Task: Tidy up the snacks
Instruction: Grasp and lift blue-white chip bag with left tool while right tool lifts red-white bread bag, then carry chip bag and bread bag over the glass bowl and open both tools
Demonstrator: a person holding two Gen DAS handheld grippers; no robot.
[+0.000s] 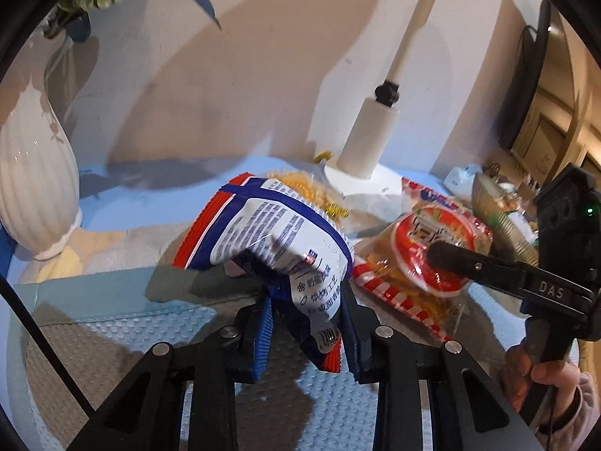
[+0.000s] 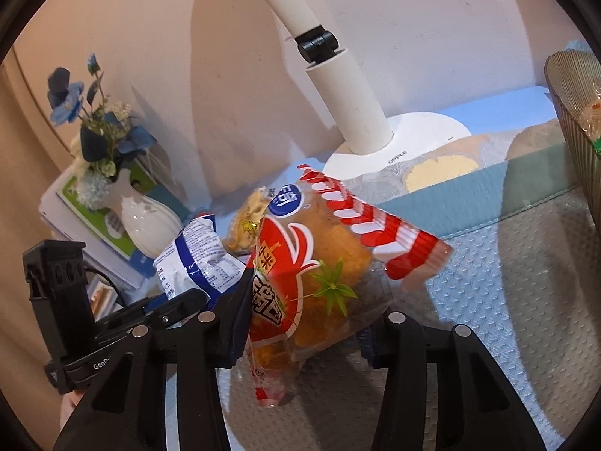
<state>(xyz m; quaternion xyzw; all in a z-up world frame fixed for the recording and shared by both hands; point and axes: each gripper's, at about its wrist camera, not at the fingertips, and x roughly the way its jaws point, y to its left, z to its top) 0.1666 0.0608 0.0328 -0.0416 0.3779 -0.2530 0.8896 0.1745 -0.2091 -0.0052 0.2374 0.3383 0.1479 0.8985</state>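
My left gripper [image 1: 306, 323] is shut on a blue, white and red snack packet [image 1: 274, 236], held above the light blue mat [image 1: 124, 334]. My right gripper [image 2: 304, 323] is shut on a red and clear packet of orange snacks [image 2: 323, 263], also lifted off the mat [image 2: 507, 282]. In the left wrist view the right gripper [image 1: 443, 255] reaches in from the right, on the red packet [image 1: 420, 267]. In the right wrist view the left gripper [image 2: 180, 308] and its blue packet [image 2: 199, 255] sit at the left. A yellow snack packet [image 1: 308, 188] lies behind on the table.
A white ribbed vase [image 1: 33, 176] with blue flowers stands at the left. A white lamp base and pole [image 1: 368, 143] stand at the back by the wall. A ribbed basket [image 2: 574, 120] holding snacks is at the right edge. Books [image 2: 94, 218] lie behind the vase.
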